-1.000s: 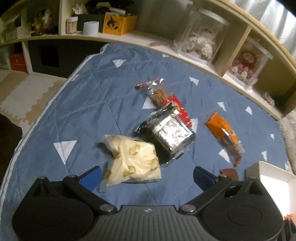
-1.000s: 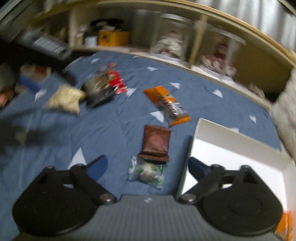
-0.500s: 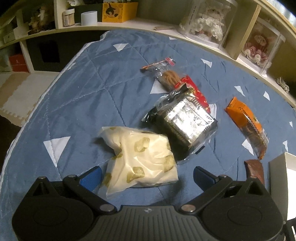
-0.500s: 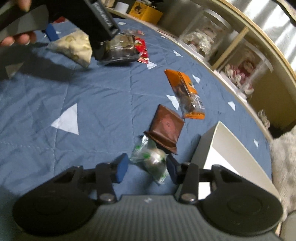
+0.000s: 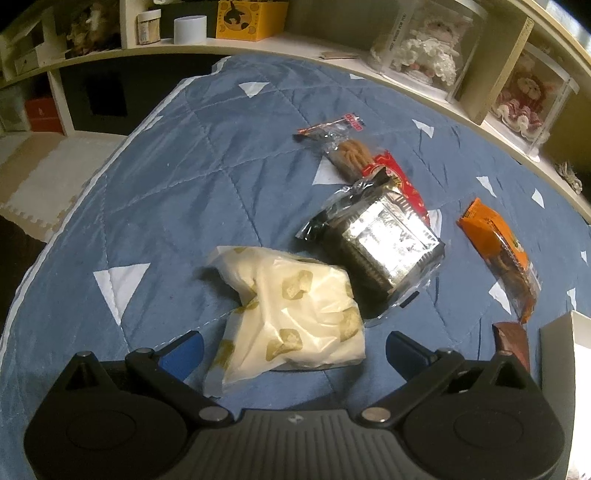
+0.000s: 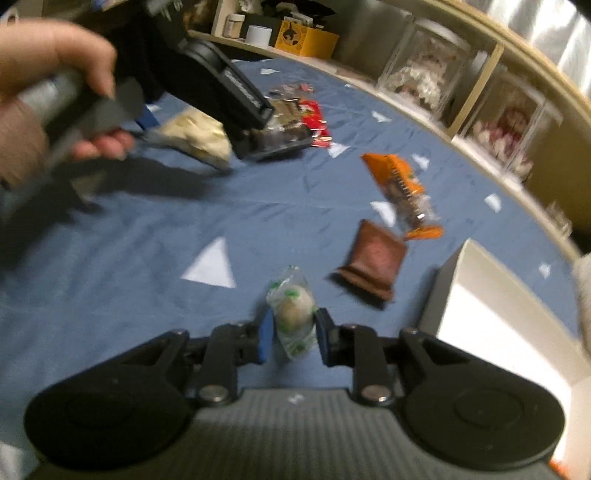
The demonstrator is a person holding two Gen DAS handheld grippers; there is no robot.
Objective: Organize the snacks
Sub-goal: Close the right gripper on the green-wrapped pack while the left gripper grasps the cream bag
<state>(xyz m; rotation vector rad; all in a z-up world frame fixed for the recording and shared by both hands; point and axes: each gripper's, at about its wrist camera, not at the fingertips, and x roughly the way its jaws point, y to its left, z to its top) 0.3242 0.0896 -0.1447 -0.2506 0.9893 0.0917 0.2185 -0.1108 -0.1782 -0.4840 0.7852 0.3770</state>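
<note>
- Since the earlier frames, our right gripper (image 6: 291, 334) has just been closing, and its blue pads now press both sides of the clear sweet packet (image 6: 293, 317), which has green print and a pale round sweet inside.
- Our left gripper (image 5: 291, 349) has come down closer to the cream bag (image 5: 291, 314); its jaws stand wide apart, one blue pad on each side of the bag's near end, neither pad pressing on it.
- We see the cream bag lying on the blue quilt (image 5: 166, 177), touching the silver-and-black pack (image 5: 380, 243) just to its far right.
- Behind that pack lies a red wrapper (image 5: 400, 181), partly covered by it, and beyond that a clear pack of brown sticks (image 5: 351, 151).
- The orange packet (image 5: 502, 254) lies apart to the right; a brown packet (image 5: 511, 339) sits near it, next to the white box (image 5: 557, 343).
- In the right wrist view, the brown packet (image 6: 373, 266) lies just beyond the held sweet, with the orange packet (image 6: 402, 192) farther off and the white box (image 6: 498, 295) to the right.
- A hand (image 6: 48, 107) holds the left gripper's body (image 6: 221, 92) at far left; this view is blurred.
- Shelves (image 5: 332, 48) with jars and a yellow box (image 5: 251, 18) run along the far edge.
</note>
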